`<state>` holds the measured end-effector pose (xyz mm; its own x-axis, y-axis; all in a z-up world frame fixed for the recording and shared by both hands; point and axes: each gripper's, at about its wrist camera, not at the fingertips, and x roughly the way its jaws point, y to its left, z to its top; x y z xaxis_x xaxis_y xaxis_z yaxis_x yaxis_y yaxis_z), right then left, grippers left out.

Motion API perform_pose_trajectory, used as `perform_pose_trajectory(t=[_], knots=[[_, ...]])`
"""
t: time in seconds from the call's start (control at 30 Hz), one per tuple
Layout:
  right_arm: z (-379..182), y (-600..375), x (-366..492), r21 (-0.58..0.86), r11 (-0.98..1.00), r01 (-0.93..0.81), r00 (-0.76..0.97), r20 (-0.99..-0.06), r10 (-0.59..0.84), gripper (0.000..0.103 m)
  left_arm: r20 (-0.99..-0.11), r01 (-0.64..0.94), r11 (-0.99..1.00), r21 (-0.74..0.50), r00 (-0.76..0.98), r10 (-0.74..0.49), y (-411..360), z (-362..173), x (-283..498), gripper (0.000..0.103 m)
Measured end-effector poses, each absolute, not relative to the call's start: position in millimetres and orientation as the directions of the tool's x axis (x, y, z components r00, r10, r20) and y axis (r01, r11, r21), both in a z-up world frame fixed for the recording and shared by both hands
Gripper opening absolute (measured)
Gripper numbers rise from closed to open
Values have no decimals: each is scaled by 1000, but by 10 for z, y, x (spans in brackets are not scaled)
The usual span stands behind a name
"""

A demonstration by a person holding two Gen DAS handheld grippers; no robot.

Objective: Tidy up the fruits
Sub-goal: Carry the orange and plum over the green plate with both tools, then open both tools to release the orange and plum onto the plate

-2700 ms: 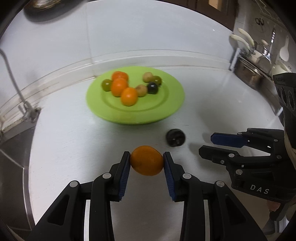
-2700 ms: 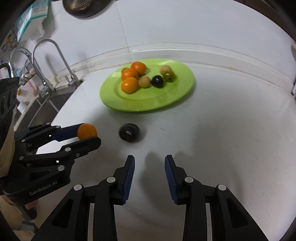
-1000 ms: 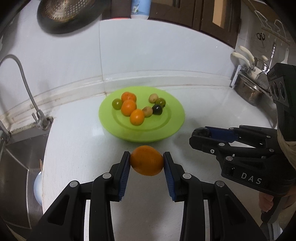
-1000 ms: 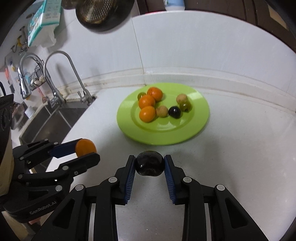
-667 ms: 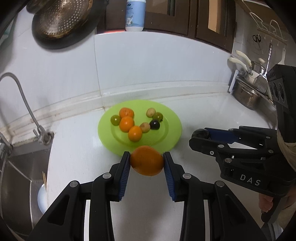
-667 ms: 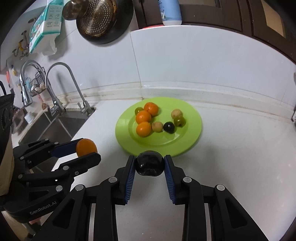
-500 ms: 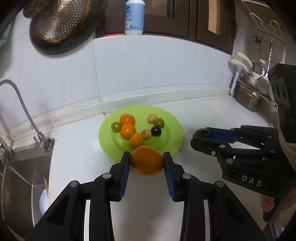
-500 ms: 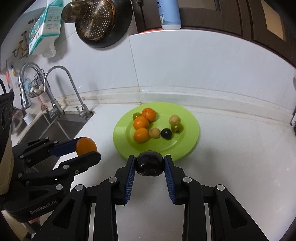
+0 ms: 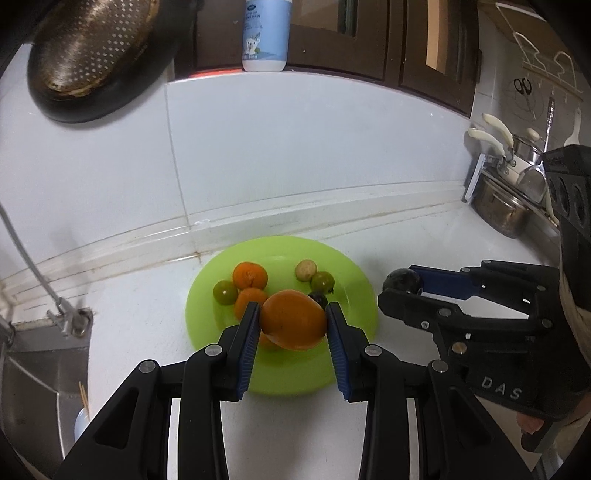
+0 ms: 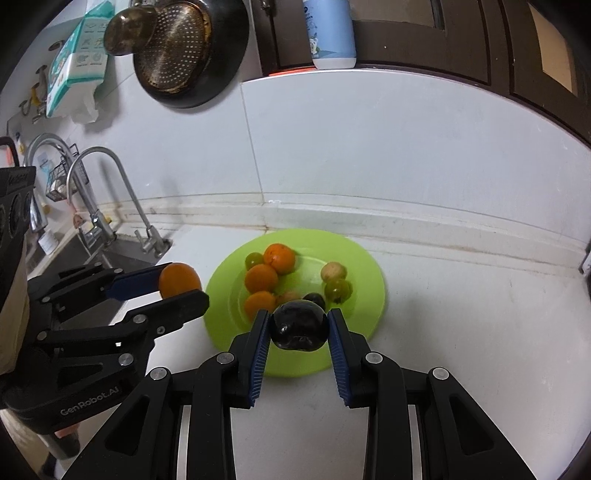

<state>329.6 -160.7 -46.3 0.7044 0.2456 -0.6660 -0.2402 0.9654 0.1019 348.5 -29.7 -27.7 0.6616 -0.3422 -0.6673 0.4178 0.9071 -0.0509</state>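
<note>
The near half of the round green plate [image 10: 354, 343] is bare; small orange and green fruits [image 10: 271, 275] crowd its far half.

White counter [image 9: 147, 332] carries green plate [image 9: 354, 295].

what the two views hide

in the left wrist view the held orange [image 9: 293, 319] covers part of the green plate [image 9: 354, 295], most of a small dark fruit [image 9: 318, 296] and the lower orange fruit [image 9: 264, 338] behind it. the faucet [image 9: 26, 258] is cut off by the left edge. in the right wrist view the held dark fruit [image 10: 299, 325] hides part of the small dark fruit [image 10: 314, 298] on the plate [image 10: 369, 273]. print on the blue-and-white bottle [image 10: 328, 31] is too small to read, and its top is cut off.
</note>
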Motion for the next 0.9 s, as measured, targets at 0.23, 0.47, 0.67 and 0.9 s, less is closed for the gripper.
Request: perform_pose_trajectory(t=[0.23, 0.47, 0.67, 0.9], knots=[[-544, -1650, 3521, 82, 968, -235, 696, -681, 227, 32, -692, 427, 900, -85, 625, -362, -356, -382, 3888, 35], [-702, -1699, 3750, 95, 971, -219, 673, -706, 221, 32, -736, 448, 890, -83, 575, -358, -502, -572, 4194, 36], [-892, -1764, 3922, 111, 975, -193, 644, -735, 211, 32, -766, 454, 888, -78, 542, -344, -596, -737, 4379, 36], [-995, -1797, 4018, 111, 980, -168, 634, -749, 193, 32, -768, 412, 911, -32, 573, -286, -553, -699, 4408, 56]])
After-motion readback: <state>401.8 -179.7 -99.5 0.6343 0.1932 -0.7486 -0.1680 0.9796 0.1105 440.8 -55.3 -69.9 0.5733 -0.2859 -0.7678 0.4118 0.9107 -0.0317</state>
